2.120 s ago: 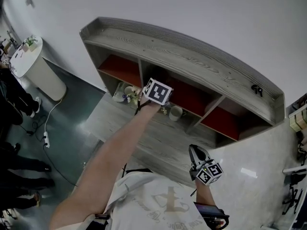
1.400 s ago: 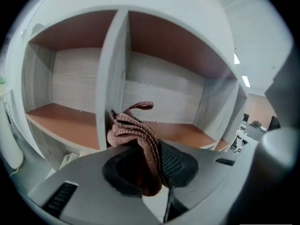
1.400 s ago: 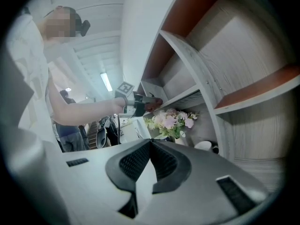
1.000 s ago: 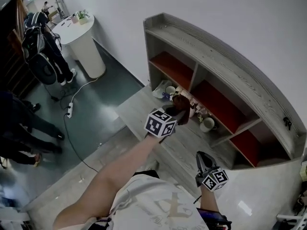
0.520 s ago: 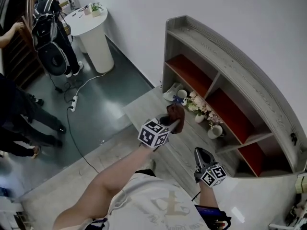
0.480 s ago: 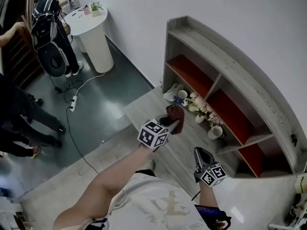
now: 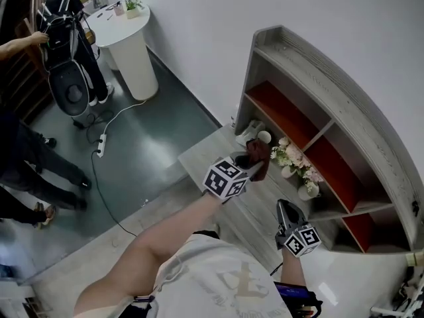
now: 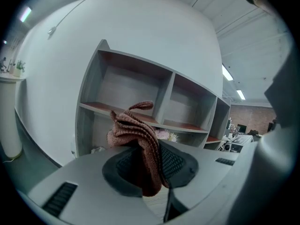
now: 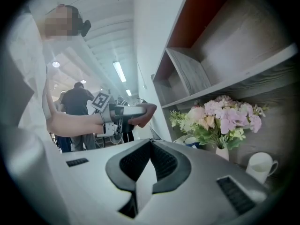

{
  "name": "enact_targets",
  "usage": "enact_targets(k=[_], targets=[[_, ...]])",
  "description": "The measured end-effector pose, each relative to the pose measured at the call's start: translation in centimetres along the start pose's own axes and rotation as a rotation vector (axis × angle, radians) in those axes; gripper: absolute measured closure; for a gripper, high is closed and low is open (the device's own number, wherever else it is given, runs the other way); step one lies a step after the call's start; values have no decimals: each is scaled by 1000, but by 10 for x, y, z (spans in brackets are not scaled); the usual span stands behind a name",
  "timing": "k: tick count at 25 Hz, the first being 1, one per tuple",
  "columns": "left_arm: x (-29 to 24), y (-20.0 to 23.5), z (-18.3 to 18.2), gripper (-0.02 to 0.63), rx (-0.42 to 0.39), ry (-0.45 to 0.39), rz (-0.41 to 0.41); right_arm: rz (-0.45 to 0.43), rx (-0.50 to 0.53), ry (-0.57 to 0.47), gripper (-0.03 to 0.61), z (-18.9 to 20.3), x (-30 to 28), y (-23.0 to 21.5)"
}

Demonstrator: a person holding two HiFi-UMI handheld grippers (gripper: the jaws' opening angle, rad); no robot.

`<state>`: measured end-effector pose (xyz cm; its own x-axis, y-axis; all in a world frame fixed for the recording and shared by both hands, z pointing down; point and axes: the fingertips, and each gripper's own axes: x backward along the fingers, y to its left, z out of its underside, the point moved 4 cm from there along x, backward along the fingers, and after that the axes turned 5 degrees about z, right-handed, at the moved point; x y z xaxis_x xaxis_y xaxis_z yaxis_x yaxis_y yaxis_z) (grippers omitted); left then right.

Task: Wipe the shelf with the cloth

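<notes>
- Head view: left gripper (image 7: 254, 166) clamped on bunched cloth (image 7: 260, 155), near left end of shelf (image 7: 317, 71); right gripper (image 7: 286, 208) nearer, lower right.
- Left gripper view: cloth pinched between jaws, shelf beyond.
- Right gripper view: jaws closed, empty; flowers (image 9: 220, 118) far right.

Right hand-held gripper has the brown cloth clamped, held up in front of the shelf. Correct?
Wrong side. It is the left hand-held gripper that has the brown cloth clamped, held up in front of the shelf; the left gripper view shows the cloth between its jaws. The right hand-held gripper has nothing between its jaws.
</notes>
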<state>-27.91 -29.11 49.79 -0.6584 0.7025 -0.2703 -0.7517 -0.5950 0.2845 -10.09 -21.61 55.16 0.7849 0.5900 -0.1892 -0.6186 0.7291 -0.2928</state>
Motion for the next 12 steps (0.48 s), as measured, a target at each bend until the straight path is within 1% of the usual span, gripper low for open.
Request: enact_targets(k=[7,12], targets=[[-17,23,-38,523,-66,43,81,48,27,-24,574,-12,-28,3],[-45,28,-64,523,-118,73,151,97,32,-30,574,-13,-30,-4]])
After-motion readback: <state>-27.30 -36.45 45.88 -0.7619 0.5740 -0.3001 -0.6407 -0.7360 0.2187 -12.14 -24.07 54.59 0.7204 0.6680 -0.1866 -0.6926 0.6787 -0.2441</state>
